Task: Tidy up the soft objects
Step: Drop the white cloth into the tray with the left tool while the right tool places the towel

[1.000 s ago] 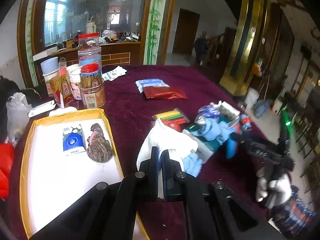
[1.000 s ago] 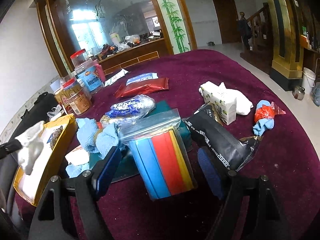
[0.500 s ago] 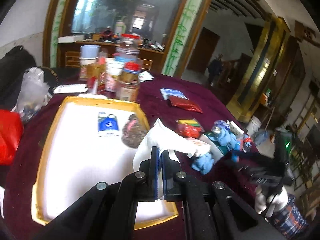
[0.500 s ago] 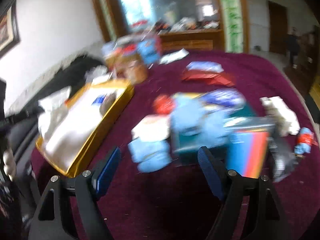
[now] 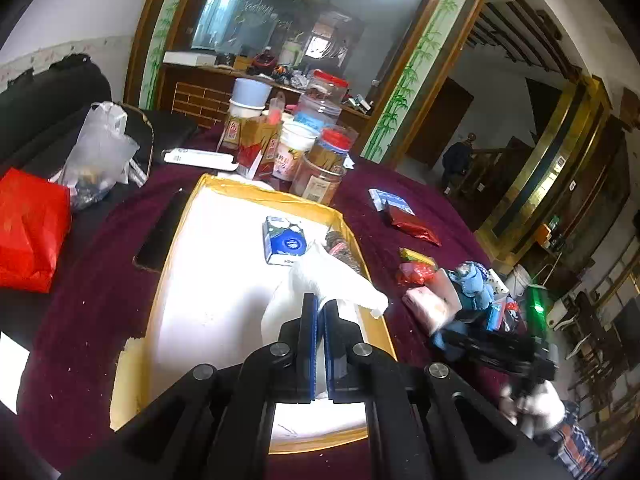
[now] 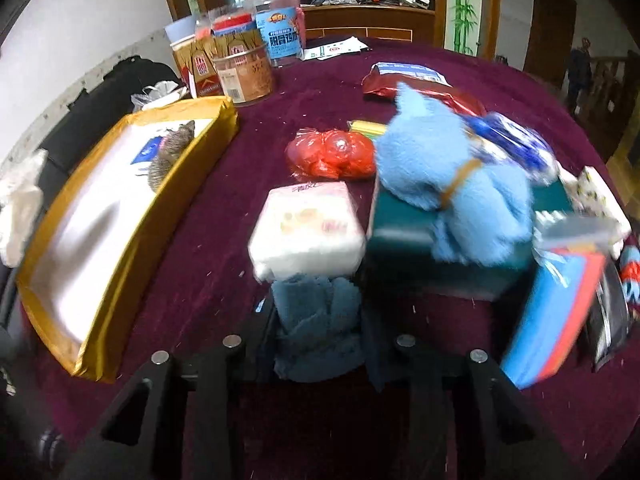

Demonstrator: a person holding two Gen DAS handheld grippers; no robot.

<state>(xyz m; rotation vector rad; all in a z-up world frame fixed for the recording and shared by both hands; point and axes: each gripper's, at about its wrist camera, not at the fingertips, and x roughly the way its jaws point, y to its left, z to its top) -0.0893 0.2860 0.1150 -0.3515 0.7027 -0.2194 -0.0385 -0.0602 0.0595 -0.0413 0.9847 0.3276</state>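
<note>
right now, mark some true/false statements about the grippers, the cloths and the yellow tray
1. The left gripper pinches a white cloth above the yellow tray. True.
2. The right gripper has nothing between its jaws. False: they are closing around a dark blue towel.
3. The tray holds no items. False: a blue-and-white packet and a brownish scrubber lie in it.
4. A light blue fluffy cloth sits on a dark teal box. True.

Only the blue label of the red-lidded jar [image 6: 280,36] at the far side of the table reads partly, with large Chinese characters that look like 脆骨鸡肉; other print is too blurred.
</note>
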